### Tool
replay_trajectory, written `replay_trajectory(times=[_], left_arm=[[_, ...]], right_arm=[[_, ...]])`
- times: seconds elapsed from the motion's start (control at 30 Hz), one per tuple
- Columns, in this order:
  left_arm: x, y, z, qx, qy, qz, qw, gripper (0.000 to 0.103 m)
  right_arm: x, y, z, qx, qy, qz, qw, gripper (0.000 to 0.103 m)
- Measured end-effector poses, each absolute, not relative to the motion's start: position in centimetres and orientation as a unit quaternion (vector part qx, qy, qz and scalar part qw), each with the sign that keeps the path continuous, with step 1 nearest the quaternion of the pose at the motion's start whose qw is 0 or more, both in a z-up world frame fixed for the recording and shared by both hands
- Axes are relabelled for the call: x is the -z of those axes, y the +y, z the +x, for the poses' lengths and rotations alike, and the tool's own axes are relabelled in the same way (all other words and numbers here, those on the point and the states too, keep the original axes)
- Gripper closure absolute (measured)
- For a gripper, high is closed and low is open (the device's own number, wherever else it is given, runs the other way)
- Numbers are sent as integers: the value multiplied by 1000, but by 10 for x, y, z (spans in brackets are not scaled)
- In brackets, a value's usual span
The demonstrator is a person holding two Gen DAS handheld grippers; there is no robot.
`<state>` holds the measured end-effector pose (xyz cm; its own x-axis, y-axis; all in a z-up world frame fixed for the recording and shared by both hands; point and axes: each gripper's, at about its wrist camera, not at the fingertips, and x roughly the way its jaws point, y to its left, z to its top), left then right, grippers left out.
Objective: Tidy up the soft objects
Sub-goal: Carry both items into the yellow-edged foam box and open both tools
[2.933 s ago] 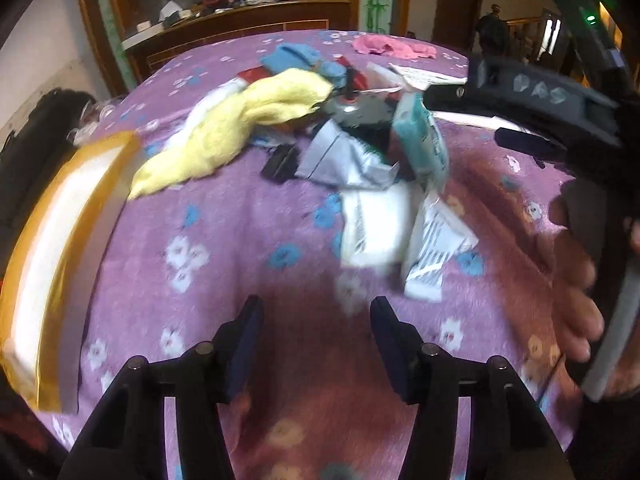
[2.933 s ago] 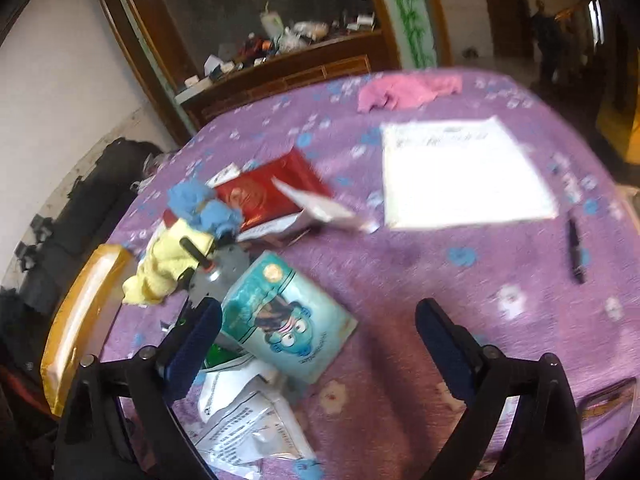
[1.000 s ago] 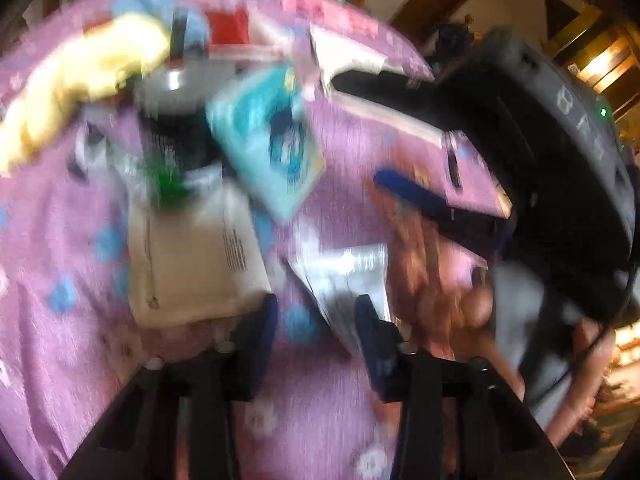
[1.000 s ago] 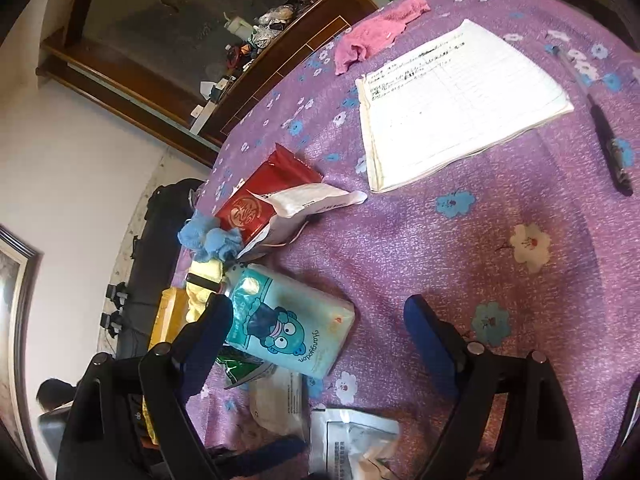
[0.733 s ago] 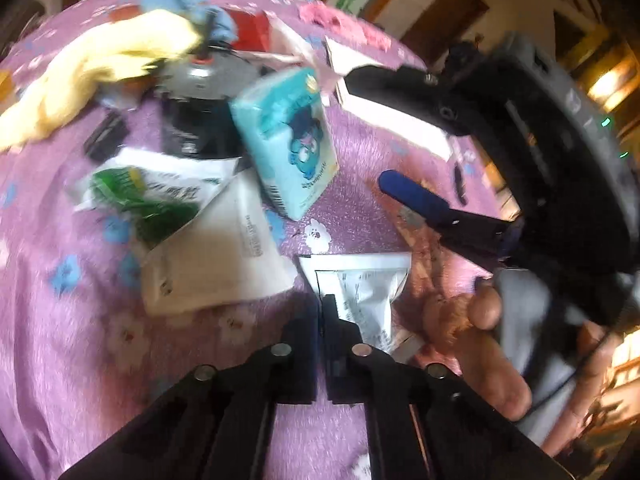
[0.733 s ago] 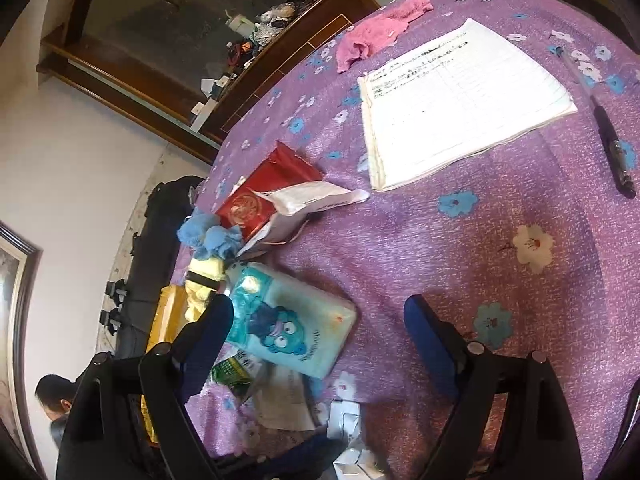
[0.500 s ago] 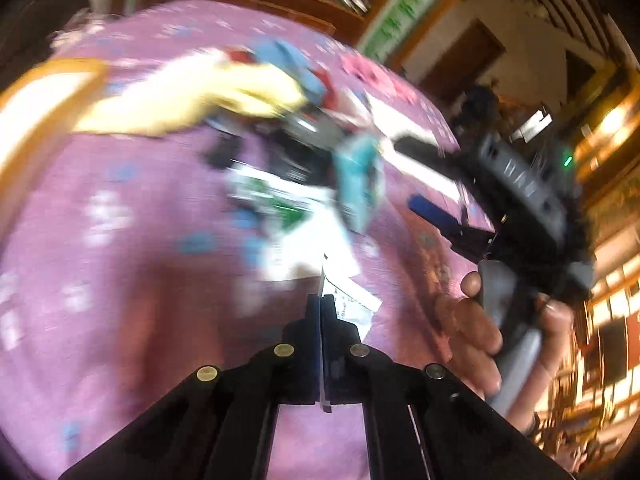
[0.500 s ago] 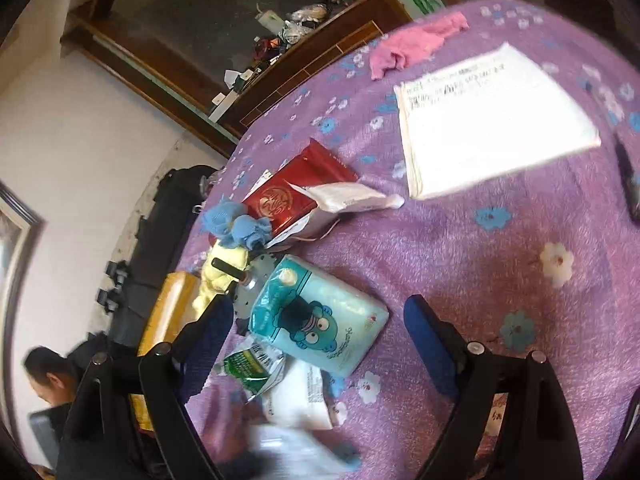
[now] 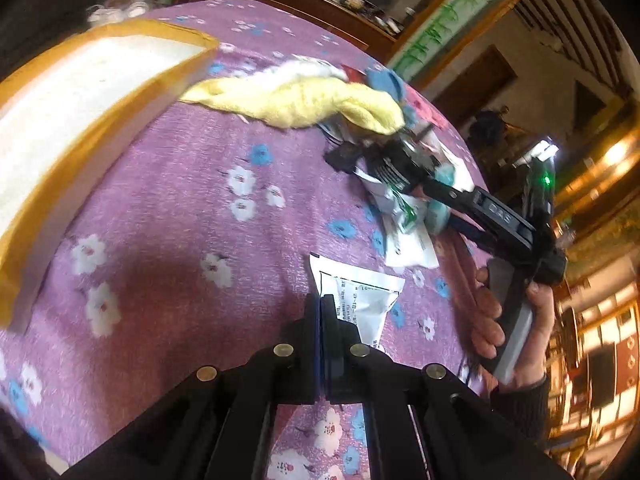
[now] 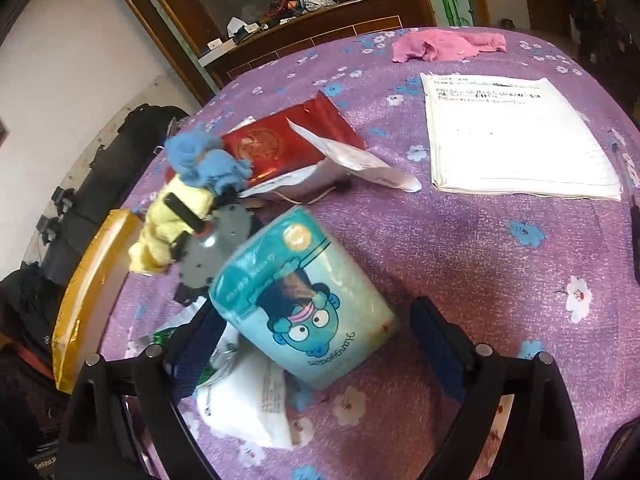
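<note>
Two tools, entered near to far, with hazards noted.

1. Left tool (image 9: 321, 312), lower centre of the left wrist view: jaws clenched tight on the edge of a white printed sachet (image 9: 362, 300), which hangs off to the right of the pads above the purple floral counter (image 9: 168, 216). Hazard: the hold is on a thin margin only; a quick swing could let the slick film slide out, or tear it.

2. Right tool (image 10: 316, 344), lower part of the right wrist view: jaws spread wide and released, standing either side of a teal tissue pack (image 10: 308, 304) with a cartoon face. Neither pad appears to press it. Hazard: the pack lies tilted on a white pouch (image 10: 248, 400) and a green-printed wrapper (image 10: 162, 338); closing now could snag those as well, or squeeze the soft pack out sideways.

3. Middle of the right wrist view: grey disc (image 10: 218, 244), yellow cloth (image 10: 168, 224), blue cloth (image 10: 204, 162), red packet (image 10: 284, 140), all heaped and touching. Hazard: dragging the pack could pull the heap along.

4. Left edge of both views: yellow-rimmed tray (image 9: 52, 120), probably the destination; whether anything lies in it cannot be told. Hazard: the sachet may catch the rim.

5. Upper right of the right wrist view: paper pad (image 10: 516, 136), pink cloth (image 10: 444, 46), well apart.
</note>
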<state>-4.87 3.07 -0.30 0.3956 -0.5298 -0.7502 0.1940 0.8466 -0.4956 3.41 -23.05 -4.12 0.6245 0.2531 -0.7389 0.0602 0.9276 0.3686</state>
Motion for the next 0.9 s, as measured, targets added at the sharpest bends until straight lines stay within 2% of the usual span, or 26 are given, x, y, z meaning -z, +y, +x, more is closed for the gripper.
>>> replay_trajectory(times=[0.03,0.07,0.13,0.17,0.2,0.23,0.27,0.3,0.33,0.43,0.67,0.9], left_arm=[[4,28,-50,227,502,-162,819,103],[4,23,-50,229,501,-156,820,102],[7,16,-55,241,502,-133,820,93],[10,11,-55,250,506,-127,816,75],[12,7,-55,257,510,-129,811,62],[11,4,-56,266,501,-132,813,61],[11,0,-56,270,496,-126,816,61],[12,-7,-55,266,495,-111,819,77],[13,-9,-53,254,496,-101,824,88],[13,0,-50,262,487,-116,825,101],[-13,98,-64,275,425,-232,831,103],[-40,209,-55,226,390,-291,844,103]], right_arm=[[41,-230,32,-49,429,176,885,26],[42,-229,31,-44,430,170,886,33],[42,-228,26,-36,428,158,889,41],[42,-226,25,-33,427,152,891,42],[41,-224,23,-26,426,143,893,46],[41,-223,24,-21,425,139,894,50],[41,-223,23,-17,423,142,895,53],[40,-224,21,-18,420,148,895,56],[38,-227,18,-12,415,157,896,59],[24,-221,-3,8,399,158,903,61],[-35,-126,-44,-46,373,100,921,61],[-53,23,-5,-154,406,21,900,60]])
